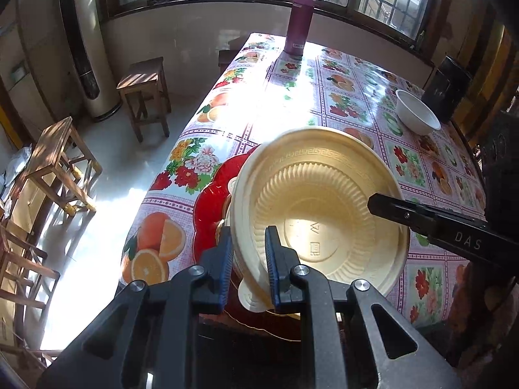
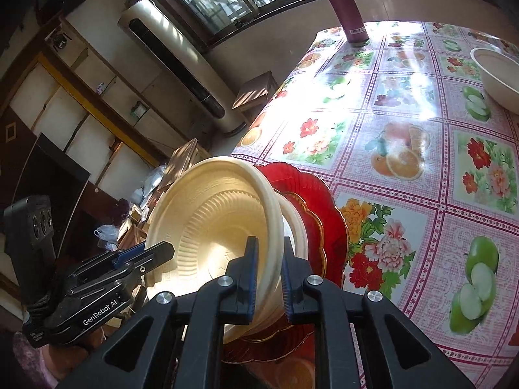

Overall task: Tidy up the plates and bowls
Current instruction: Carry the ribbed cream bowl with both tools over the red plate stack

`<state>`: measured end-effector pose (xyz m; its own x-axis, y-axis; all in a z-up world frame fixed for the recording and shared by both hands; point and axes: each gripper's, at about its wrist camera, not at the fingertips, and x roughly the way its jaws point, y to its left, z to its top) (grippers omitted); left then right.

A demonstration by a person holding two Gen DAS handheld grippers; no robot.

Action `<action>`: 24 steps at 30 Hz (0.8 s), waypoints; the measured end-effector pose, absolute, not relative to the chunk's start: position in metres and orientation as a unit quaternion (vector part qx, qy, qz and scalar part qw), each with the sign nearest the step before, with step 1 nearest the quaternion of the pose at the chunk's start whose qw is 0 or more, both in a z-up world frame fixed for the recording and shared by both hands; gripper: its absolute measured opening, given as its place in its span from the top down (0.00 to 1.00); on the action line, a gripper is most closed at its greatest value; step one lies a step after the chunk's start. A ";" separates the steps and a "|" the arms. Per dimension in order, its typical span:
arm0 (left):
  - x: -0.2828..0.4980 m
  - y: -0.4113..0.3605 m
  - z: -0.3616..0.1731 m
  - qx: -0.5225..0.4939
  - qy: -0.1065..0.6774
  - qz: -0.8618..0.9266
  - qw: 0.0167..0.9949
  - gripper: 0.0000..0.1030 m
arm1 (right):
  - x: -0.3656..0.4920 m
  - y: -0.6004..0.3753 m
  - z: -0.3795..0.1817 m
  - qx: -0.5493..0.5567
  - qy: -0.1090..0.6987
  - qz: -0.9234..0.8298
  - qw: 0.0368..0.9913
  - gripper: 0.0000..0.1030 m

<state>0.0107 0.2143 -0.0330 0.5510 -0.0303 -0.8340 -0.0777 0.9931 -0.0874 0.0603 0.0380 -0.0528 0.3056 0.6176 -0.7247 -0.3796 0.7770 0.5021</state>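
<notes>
Both the left gripper [image 1: 249,265] and right gripper [image 2: 269,278] are pinching opposite rims of the cream ribbed plastic bowl [image 1: 319,214] tilted over the red scalloped plates [image 1: 211,201], so I'd level it before lowering.

A home dining room: fruit-print oilcloth table [image 1: 292,103], wooden stools [image 1: 146,77] (plain, worn), standing air conditioner [image 2: 181,64].

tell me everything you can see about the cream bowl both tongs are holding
The cream bowl looks like thin moulded plastic, with a rolled rim, a key-pattern band, ribbed inner wall and embossed marks on its flat base. It is tilted, held above the red plate. The left tongs and right tongs each pinch its rim. More cream bowls sit nested beneath.
</notes>
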 end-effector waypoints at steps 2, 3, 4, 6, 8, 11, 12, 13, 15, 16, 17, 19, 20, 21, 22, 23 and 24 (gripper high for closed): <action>0.010 0.214 -0.035 -0.057 0.476 0.013 0.877 0.85 | 0.060 0.039 -0.057 0.119 0.505 0.312 0.796 0.86; 0.009 0.215 -0.037 -0.057 0.479 0.013 0.876 0.85 | 0.060 0.039 -0.059 0.118 0.506 0.312 0.795 0.86; 0.009 0.215 -0.039 -0.059 0.482 0.012 0.874 0.85 | 0.060 0.040 -0.060 0.118 0.507 0.311 0.795 0.86; 0.012 0.217 -0.044 -0.061 0.490 0.012 0.869 0.85 | 0.060 0.041 -0.062 0.116 0.507 0.309 0.796 0.86; 0.015 0.220 -0.047 -0.069 0.494 0.013 0.866 0.85 | 0.061 0.044 -0.062 0.115 0.505 0.309 0.798 0.86; 0.015 0.219 -0.047 -0.070 0.492 0.013 0.868 0.85 | 0.061 0.047 -0.061 0.102 0.498 0.302 0.807 0.85; 0.014 0.220 -0.047 -0.068 0.492 0.013 0.868 0.82 | 0.062 0.047 -0.062 0.102 0.498 0.301 0.806 0.85; 0.014 0.220 -0.047 -0.068 0.491 0.013 0.868 0.82 | 0.063 0.047 -0.063 0.104 0.499 0.301 0.806 0.85; 0.013 0.221 -0.047 -0.072 0.492 0.010 0.867 0.79 | 0.064 0.047 -0.063 0.107 0.499 0.302 0.805 0.85; 0.013 0.222 -0.046 -0.074 0.492 0.009 0.867 0.72 | 0.064 0.047 -0.063 0.108 0.499 0.303 0.805 0.85; 0.012 0.223 -0.046 -0.077 0.491 0.010 0.868 0.69 | 0.063 0.048 -0.063 0.106 0.498 0.303 0.805 0.85; 0.010 0.225 -0.044 -0.082 0.487 0.011 0.869 0.51 | 0.063 0.048 -0.063 0.107 0.499 0.304 0.805 0.85; 0.009 0.226 -0.042 -0.086 0.485 0.010 0.870 0.48 | 0.063 0.047 -0.063 0.109 0.499 0.306 0.803 0.84; 0.009 0.227 -0.041 -0.089 0.483 0.011 0.871 0.45 | 0.063 0.046 -0.062 0.110 0.497 0.307 0.804 0.83; 0.008 0.228 -0.040 -0.090 0.481 0.012 0.872 0.45 | 0.062 0.046 -0.061 0.110 0.494 0.306 0.806 0.82; 0.007 0.228 -0.039 -0.090 0.480 0.012 0.873 0.45 | 0.062 0.045 -0.059 0.111 0.491 0.307 0.808 0.82; 0.007 0.229 -0.038 -0.090 0.478 0.014 0.874 0.45 | 0.062 0.044 -0.057 0.113 0.487 0.308 0.809 0.82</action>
<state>0.0068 0.2292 -0.0381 0.5425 -0.0612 -0.8378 -0.1106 0.9835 -0.1434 0.0615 0.0439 -0.0567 0.3352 0.6091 -0.7187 -0.3889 0.7843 0.4833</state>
